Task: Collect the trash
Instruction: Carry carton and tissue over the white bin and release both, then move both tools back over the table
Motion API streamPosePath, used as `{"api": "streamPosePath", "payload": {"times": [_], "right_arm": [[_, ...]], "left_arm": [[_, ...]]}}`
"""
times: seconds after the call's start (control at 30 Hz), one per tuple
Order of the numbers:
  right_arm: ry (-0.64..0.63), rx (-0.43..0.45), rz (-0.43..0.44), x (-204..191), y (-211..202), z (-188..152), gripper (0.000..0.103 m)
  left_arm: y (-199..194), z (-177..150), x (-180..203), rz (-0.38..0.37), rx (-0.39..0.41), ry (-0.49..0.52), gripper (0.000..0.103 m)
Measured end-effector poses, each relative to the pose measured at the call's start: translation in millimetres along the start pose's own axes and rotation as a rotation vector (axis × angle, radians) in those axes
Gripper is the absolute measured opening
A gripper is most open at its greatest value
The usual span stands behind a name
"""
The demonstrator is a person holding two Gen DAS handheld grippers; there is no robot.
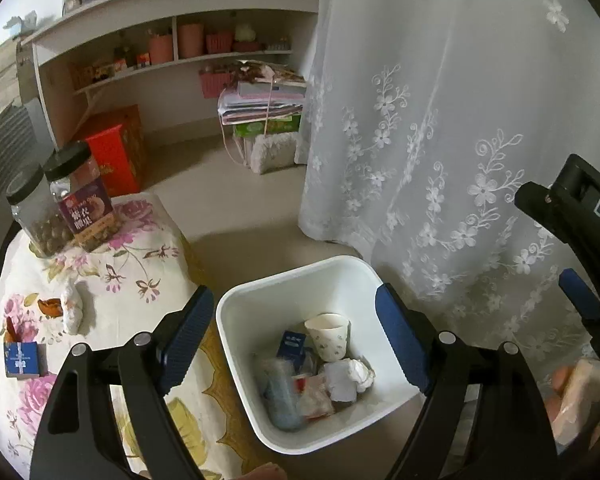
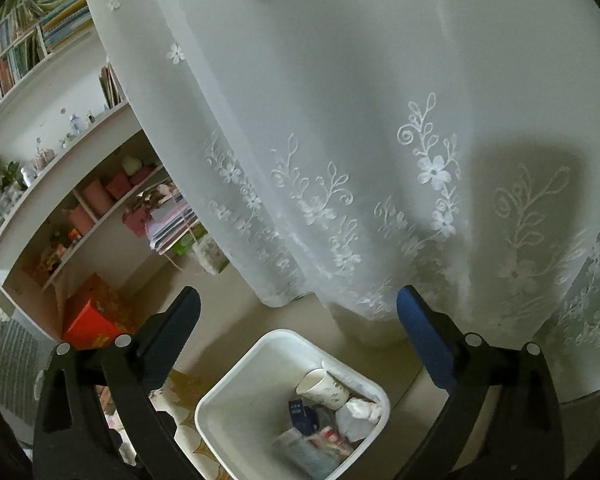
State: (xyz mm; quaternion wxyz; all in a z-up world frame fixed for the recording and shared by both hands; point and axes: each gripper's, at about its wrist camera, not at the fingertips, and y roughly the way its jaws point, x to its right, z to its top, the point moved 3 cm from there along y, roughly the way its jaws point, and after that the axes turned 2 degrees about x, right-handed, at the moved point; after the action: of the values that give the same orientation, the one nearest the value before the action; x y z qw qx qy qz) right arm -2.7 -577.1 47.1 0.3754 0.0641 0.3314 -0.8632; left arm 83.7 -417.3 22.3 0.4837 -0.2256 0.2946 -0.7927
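Lace curtain (image 2: 340, 140) behind white bin (image 1: 236, 344) of half-buried trash (image 1: 320, 372), both claws (image 1: 296, 328) (image 2: 298, 328) spread wide, empty.

We are in a lived-in home room, likely a living room or study. We see a white embroidered lace curtain (image 1: 440, 120) reaching the floor, white built-in shelves (image 1: 172, 20) with books, plants and pink pots, and a table under a floral tablecloth (image 1: 132, 248) bearing snack jars (image 1: 80, 196) beside a small white wastebasket (image 1: 284, 284).
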Motion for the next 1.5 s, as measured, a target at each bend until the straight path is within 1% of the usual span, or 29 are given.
{"api": "streamPosePath", "payload": {"times": [0.1,0.27,0.5,0.57,0.7,0.87,1.07,1.23,1.33,1.5], "right_arm": [[-0.025,0.015,-0.019,-4.6,-2.0,-0.6,0.096],[-0.109,0.060,-0.072,-17.8,-8.0,-6.3,0.096],[-0.196,0.115,-0.122,-40.5,-17.9,-19.0,0.096],[-0.228,0.122,-0.127,-50.2,-19.3,-25.2,0.096],[-0.284,0.129,-0.128,-70.4,-20.9,-39.1,0.096],[-0.371,0.115,-0.103,-102.3,-21.1,-63.3,0.096],[-0.470,0.114,-0.070,-143.7,-24.5,-93.1,0.096],[-0.536,0.087,-0.016,-183.9,-26.9,-122.4,0.096],[-0.579,0.068,0.018,-208.7,-28.3,-143.2,0.096],[-0.671,0.042,0.077,-249.1,-30.9,-183.5,0.096]], "left_arm": [[-0.7,-1.1,-8.1,0.014,0.001,-0.011,0.081],[-9.0,-0.1,-26.7,0.054,0.032,-0.024,0.082],[-25.2,7.8,-48.5,0.110,0.099,-0.041,0.084],[-28.1,8.3,-59.0,0.132,0.108,-0.060,0.087],[-29.8,7.9,-86.3,0.164,0.106,-0.129,0.087],[-30.1,1.6,-135.4,0.221,0.095,-0.242,0.087],[-31.9,-11.0,-184.0,0.259,0.078,-0.329,0.087],[-32.9,-25.4,-228.1,0.302,0.055,-0.395,0.087],[-31.2,-37.6,-258.8,0.331,0.028,-0.440,0.087],[-30.9,-61.8,-318.0,0.407,-0.013,-0.517,0.087]]}}
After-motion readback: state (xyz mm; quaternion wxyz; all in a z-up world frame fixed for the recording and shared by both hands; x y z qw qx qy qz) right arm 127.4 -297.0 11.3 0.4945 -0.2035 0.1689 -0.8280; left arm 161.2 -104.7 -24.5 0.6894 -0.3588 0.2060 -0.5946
